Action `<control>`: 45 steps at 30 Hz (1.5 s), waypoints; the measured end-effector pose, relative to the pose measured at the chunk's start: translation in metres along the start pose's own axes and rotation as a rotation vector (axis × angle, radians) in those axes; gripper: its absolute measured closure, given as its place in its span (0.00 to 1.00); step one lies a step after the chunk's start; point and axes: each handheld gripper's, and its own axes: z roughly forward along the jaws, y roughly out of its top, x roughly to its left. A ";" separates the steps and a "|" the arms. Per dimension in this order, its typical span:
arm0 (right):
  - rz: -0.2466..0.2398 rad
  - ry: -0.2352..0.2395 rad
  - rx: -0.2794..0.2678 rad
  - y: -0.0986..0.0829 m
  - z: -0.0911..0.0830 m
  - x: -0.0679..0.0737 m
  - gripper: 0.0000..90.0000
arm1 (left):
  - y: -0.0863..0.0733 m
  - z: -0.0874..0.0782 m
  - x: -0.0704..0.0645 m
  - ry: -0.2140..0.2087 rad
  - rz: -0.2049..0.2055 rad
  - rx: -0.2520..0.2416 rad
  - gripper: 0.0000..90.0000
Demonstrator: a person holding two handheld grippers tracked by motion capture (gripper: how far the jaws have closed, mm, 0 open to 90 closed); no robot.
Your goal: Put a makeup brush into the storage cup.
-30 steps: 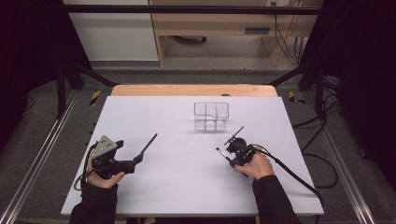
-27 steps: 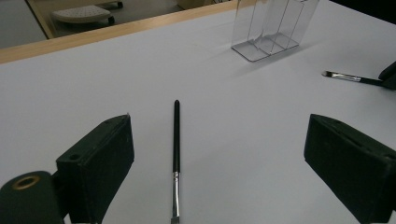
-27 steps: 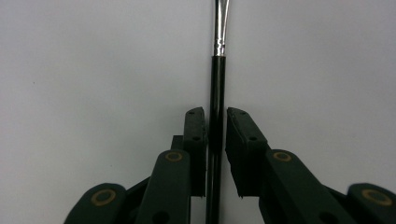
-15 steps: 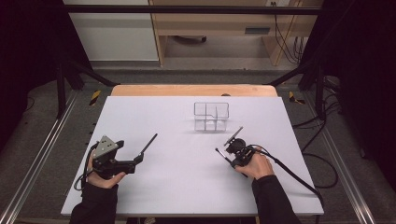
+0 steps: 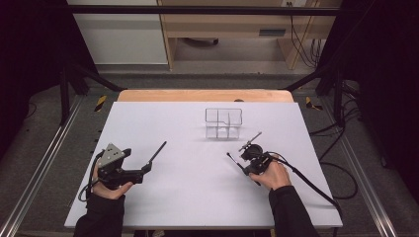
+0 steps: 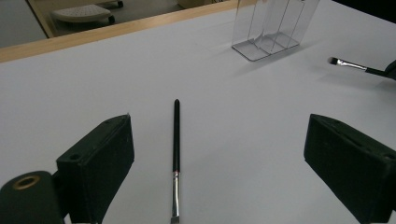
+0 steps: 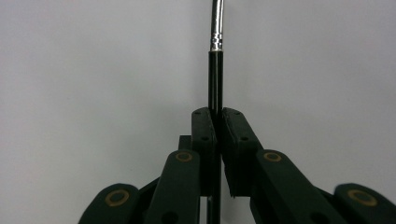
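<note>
A black-handled brush (image 5: 158, 152) with a silver ferrule lies on the white table (image 5: 188, 197). In the left gripper view this brush (image 6: 176, 140) rests on the table between my wide-apart jaws, touching neither. My left gripper (image 5: 146, 168) (image 6: 219, 123) is open just behind the brush's near end. My right gripper (image 5: 245, 165) (image 7: 215, 112) is shut on the black handle of a second brush (image 5: 233, 160) (image 7: 215, 79), whose ferrule and tip (image 6: 343, 62) point away from the jaws, low over the table. A clear compartmented organiser (image 5: 224, 123) (image 6: 271, 28) stands empty beyond both grippers.
The table's wooden far edge (image 5: 205, 95) lies behind the organiser. Metal rails (image 5: 39, 168) run along both sides on the floor. A thin dark rod (image 5: 250, 140) slants from the right gripper toward the organiser; what it is I cannot tell.
</note>
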 end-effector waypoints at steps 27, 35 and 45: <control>-0.050 0.108 -0.442 0.003 -0.037 0.028 0.93 | 0.005 0.000 -0.012 -0.042 -0.029 -0.036 0.09; -0.067 0.122 -0.521 0.003 -0.036 0.032 0.93 | 0.008 0.001 -0.019 -0.057 -0.040 -0.046 0.09; -0.086 0.140 -0.625 0.004 -0.036 0.038 0.93 | 0.014 0.001 -0.027 -0.066 -0.049 -0.063 0.10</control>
